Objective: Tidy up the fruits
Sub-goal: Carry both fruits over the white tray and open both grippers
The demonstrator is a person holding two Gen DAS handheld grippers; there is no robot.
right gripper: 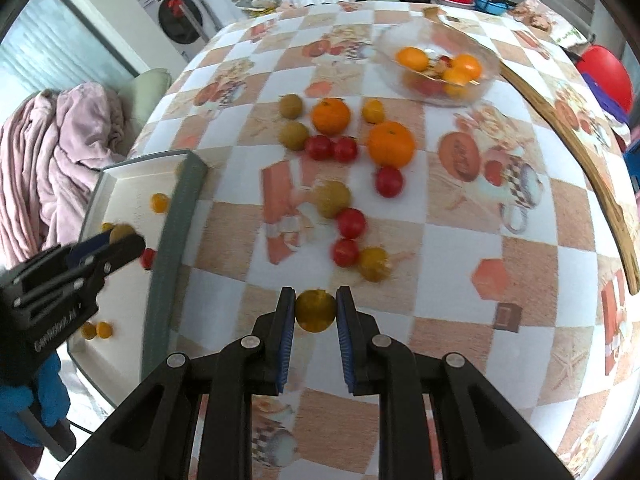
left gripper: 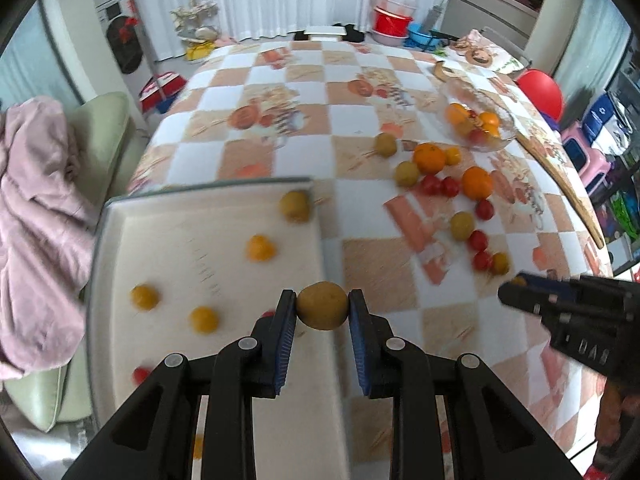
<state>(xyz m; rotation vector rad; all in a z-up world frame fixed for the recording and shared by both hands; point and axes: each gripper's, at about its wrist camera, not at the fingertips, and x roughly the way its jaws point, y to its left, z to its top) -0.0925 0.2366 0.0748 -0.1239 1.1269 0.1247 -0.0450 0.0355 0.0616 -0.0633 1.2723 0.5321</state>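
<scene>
My left gripper is shut on a brownish-green round fruit and hangs over the right edge of the white tray. The tray holds several small yellow fruits, one greenish fruit in its far corner and a red tomato. My right gripper is shut on a small yellow fruit above the checked tablecloth. In the right wrist view the left gripper shows at the left over the tray. Loose oranges, red tomatoes and greenish fruits lie ahead.
A clear glass bowl with oranges and small fruits stands at the far right of the table. A long wooden board runs along the table's right side. A pink blanket lies on a chair to the left.
</scene>
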